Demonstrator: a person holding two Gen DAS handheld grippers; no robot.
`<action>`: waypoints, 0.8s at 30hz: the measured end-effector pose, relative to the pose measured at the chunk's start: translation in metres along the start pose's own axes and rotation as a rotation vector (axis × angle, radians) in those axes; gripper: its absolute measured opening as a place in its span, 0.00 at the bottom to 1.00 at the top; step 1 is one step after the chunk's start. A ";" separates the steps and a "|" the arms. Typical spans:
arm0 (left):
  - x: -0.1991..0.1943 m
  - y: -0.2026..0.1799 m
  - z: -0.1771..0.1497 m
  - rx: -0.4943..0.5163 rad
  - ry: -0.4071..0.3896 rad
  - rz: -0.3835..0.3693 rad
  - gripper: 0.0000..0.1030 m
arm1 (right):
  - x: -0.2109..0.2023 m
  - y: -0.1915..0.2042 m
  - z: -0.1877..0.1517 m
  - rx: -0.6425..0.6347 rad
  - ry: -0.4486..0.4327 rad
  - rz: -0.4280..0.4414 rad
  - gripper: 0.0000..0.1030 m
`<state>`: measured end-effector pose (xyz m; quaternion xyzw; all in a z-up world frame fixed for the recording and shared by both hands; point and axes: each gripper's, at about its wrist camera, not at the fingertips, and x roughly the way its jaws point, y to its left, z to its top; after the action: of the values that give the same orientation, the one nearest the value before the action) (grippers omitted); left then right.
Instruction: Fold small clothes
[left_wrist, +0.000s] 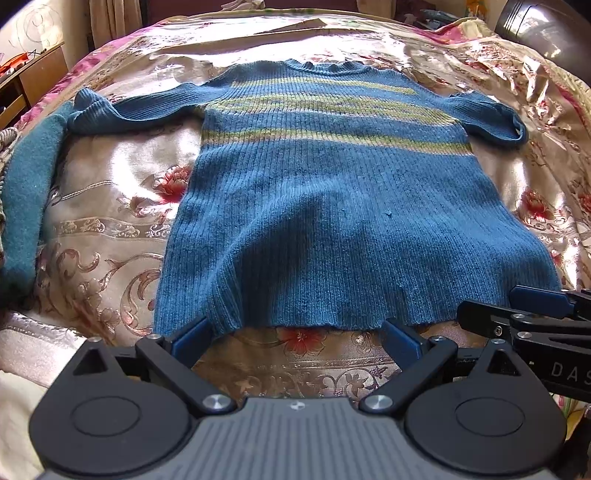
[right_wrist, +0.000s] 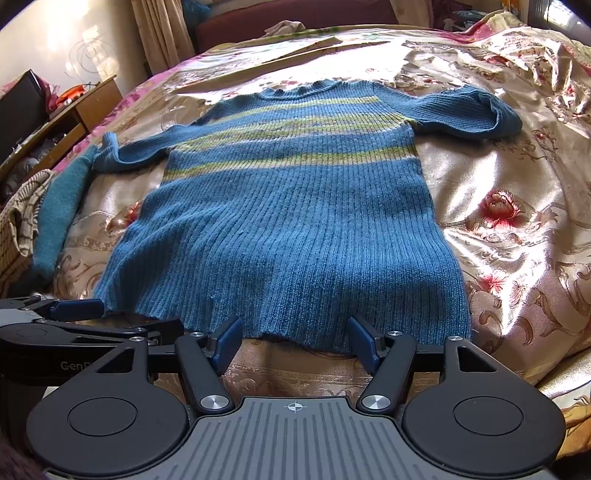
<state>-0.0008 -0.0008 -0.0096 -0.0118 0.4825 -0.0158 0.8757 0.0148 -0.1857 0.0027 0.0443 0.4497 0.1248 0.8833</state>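
Here the soft blue ribbed knitted sweater with green stripes (left_wrist: 332, 192) lies flat on the flowery bed cover (left_wrist: 110, 229). Both grippers, left (left_wrist: 301, 338) and right (right_wrist: 293, 341), have spread fingers, empty, at its near hem. It looks light and floppy; pinch the hem corners.

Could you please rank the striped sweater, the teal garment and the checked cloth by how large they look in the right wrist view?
1. Striped sweater
2. Teal garment
3. Checked cloth, cut off by the frame edge

The bed (left_wrist: 110, 236) carries a flat blue sweater (left_wrist: 325, 206) at centre, a teal garment (left_wrist: 29, 192) at nine o'clock.
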 end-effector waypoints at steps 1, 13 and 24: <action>0.000 0.000 0.000 0.000 0.001 0.000 0.98 | 0.000 0.000 0.000 0.000 0.000 0.000 0.63; 0.009 0.003 -0.003 -0.025 0.052 -0.028 0.98 | 0.002 0.001 -0.003 -0.002 0.006 -0.005 0.64; 0.012 0.005 -0.004 -0.032 0.068 -0.029 0.99 | 0.003 0.000 -0.004 -0.003 0.008 -0.006 0.64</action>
<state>0.0022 0.0036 -0.0217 -0.0322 0.5118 -0.0212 0.8582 0.0130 -0.1848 -0.0017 0.0412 0.4531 0.1232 0.8820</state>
